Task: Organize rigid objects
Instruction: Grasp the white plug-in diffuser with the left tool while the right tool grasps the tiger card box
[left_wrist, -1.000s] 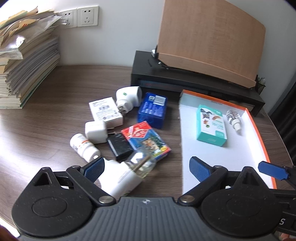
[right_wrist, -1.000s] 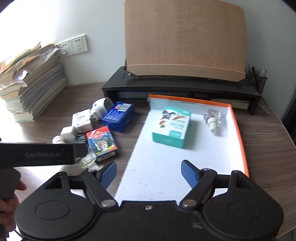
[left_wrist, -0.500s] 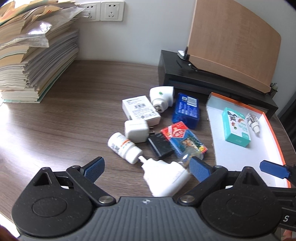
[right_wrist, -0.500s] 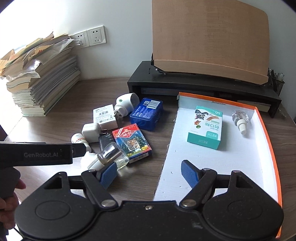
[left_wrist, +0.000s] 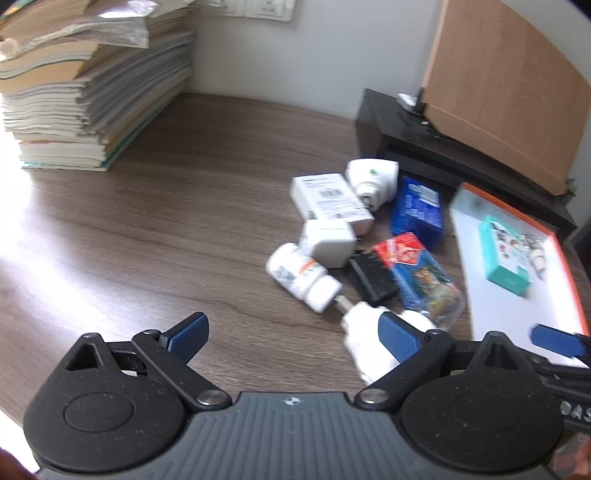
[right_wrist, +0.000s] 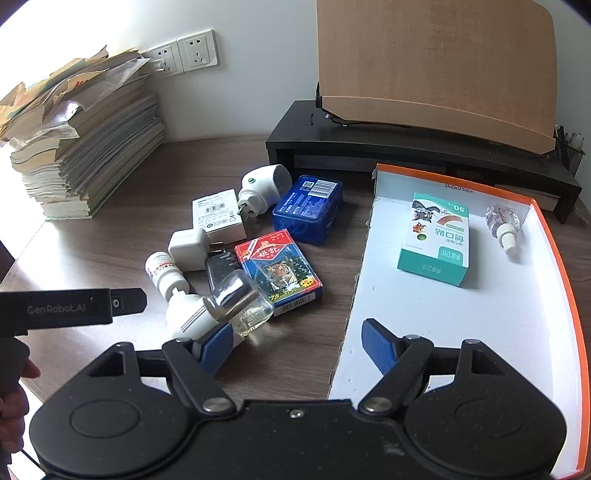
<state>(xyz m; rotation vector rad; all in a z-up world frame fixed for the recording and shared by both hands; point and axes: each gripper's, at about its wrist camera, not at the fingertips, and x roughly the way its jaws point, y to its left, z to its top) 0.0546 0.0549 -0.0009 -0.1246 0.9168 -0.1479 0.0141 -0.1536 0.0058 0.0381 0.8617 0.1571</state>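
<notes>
Far off to the left of both your tongs, a tall stack of books (right_wrist: 85, 140) sits against the wall on the wooden table (left_wrist: 147, 229). Your left gripper (left_wrist: 291, 334) hangs wide open over bare table with nothing between its blue pads (left_wrist: 186, 334); the clutter begins just past its right finger. There, a white pill bottle (left_wrist: 301, 277) lies on its side, with a white charger cube (left_wrist: 327, 242) touching it behind and a white barcoded box (left_wrist: 328, 199) farther back. A white plug-in vaporizer with a clear glass bottle (right_wrist: 218, 310) lies right at the left pad of your right gripper (right_wrist: 299, 341), whether touching it or not is unclear. That gripper's jaws are also spread wide and grip nothing; they straddle the left edge of the orange-rimmed tray (right_wrist: 561, 266). Ahead of it and leftward lie a black adapter (right_wrist: 219, 267), a red-and-blue card pack (right_wrist: 280, 271), a blue tin (right_wrist: 308, 208) and a rounded white plug (right_wrist: 262, 186). Inside the tray, ahead and to the right of that gripper, a teal-and-white box (right_wrist: 436, 240) lies flat with a small clear bottle (right_wrist: 504, 225) near it on its right. A black stand (right_wrist: 406, 147) holding a brown board (right_wrist: 436, 62) runs along the wall behind.
</notes>
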